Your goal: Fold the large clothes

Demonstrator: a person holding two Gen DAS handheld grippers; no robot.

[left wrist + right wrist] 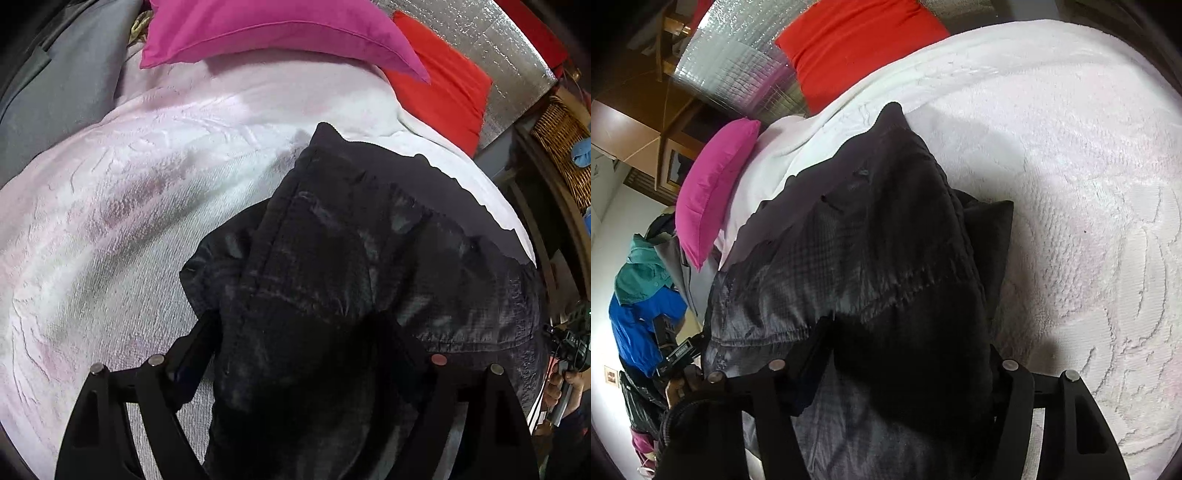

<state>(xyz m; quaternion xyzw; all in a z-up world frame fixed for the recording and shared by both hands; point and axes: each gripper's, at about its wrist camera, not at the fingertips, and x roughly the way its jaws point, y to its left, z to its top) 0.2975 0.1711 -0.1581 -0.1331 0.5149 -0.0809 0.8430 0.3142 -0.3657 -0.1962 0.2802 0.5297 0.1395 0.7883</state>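
A large black quilted jacket (351, 251) lies over a white fluffy blanket (129, 184) on a bed. In the left wrist view my left gripper (299, 325) is shut on a fold of the jacket, with the fabric bunched between its fingers and draped over them. In the right wrist view the same jacket (879, 229) is held by my right gripper (905, 332), shut on another edge, with cloth hanging over the fingers. The fingertips of both grippers are hidden by the fabric. The other gripper shows at the edge of each view (569, 347) (672, 347).
A magenta pillow (273, 29) and a red pillow (447, 81) lie at the head of the bed against a silver foil wall (498, 44). Grey cloth (66, 81) lies at the left. A wicker basket (565, 147) stands beside the bed. Blue and green clothes (639, 295) hang nearby.
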